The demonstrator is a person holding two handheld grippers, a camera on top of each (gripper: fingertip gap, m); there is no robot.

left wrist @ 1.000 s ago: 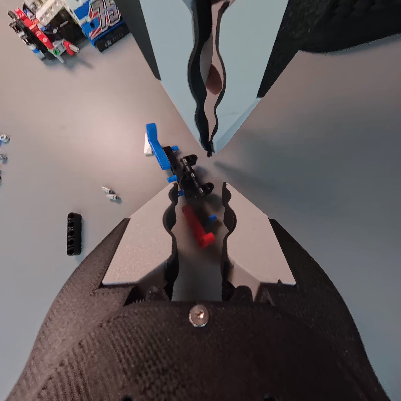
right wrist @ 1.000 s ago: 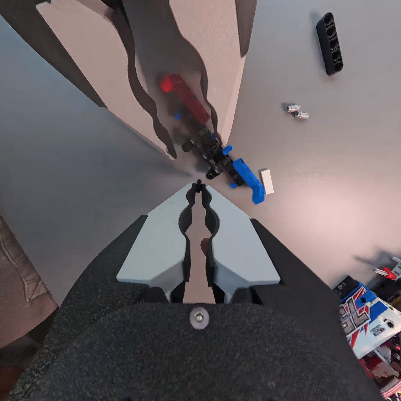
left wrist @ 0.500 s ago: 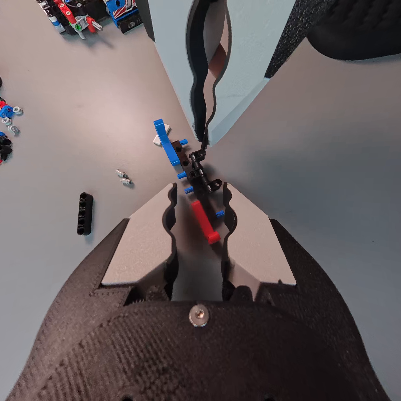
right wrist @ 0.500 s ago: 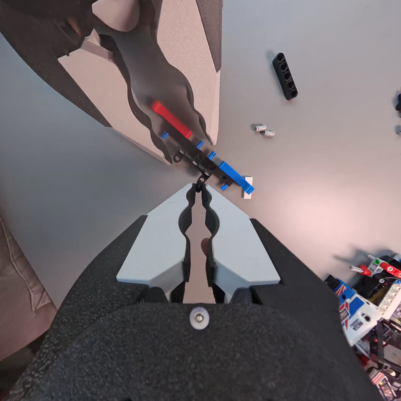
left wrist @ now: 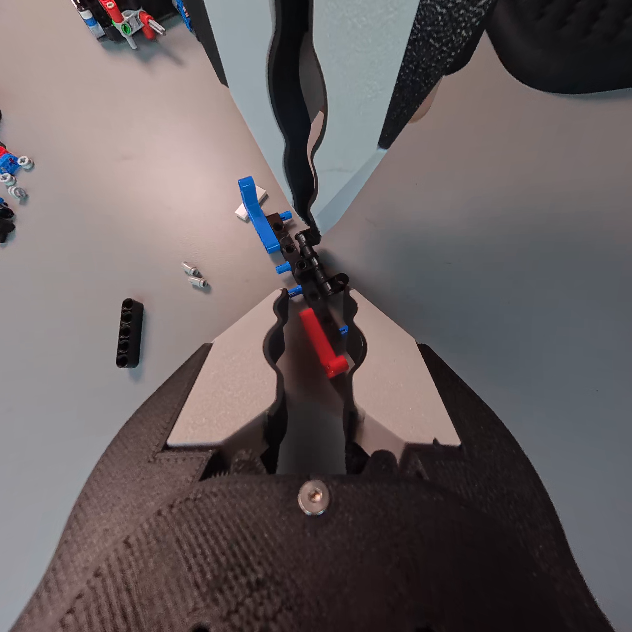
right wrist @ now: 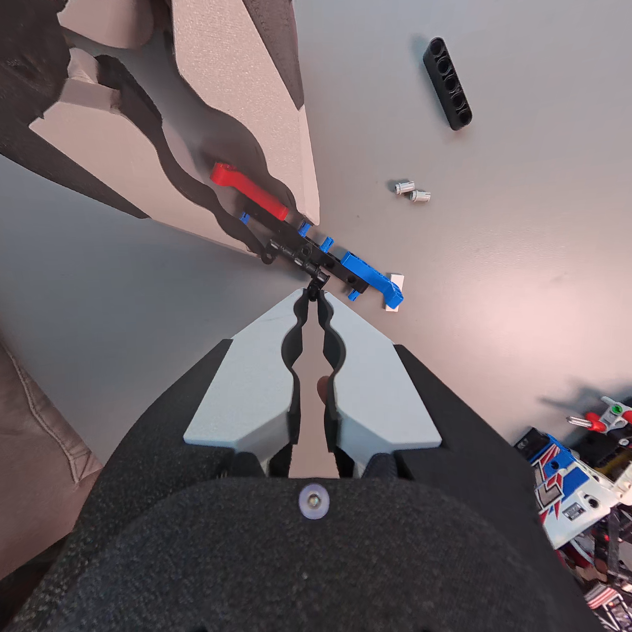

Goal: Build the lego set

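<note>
Two grippers meet tip to tip over a grey table [left wrist: 478, 273], with one small lego sub-assembly [left wrist: 301, 270] lying between them.

Sub-assembly: black beam with blue pins, a blue curved piece [left wrist: 254, 215] at its far end and a red piece [left wrist: 319, 338] at its near end; it rests on the table, beside a small white tile [left wrist: 251, 208].

Left gripper [left wrist: 314, 294]: fingers spread apart, straddling the red end; whether they touch it cannot be told.

Right gripper [right wrist: 312, 290]: fingers pinched shut on a small black pin [right wrist: 314, 284] whose far end touches the black beam.

Open room: bare table to the right of the assembly in the left wrist view. To its left lie two grey connectors [left wrist: 193, 273] and a loose black beam [left wrist: 129, 337], well apart from it.

Edges: small loose parts [left wrist: 13, 184] at the far left edge; a partly built blue, white and red model [right wrist: 574, 478] sits at the right edge of the right wrist view.
</note>
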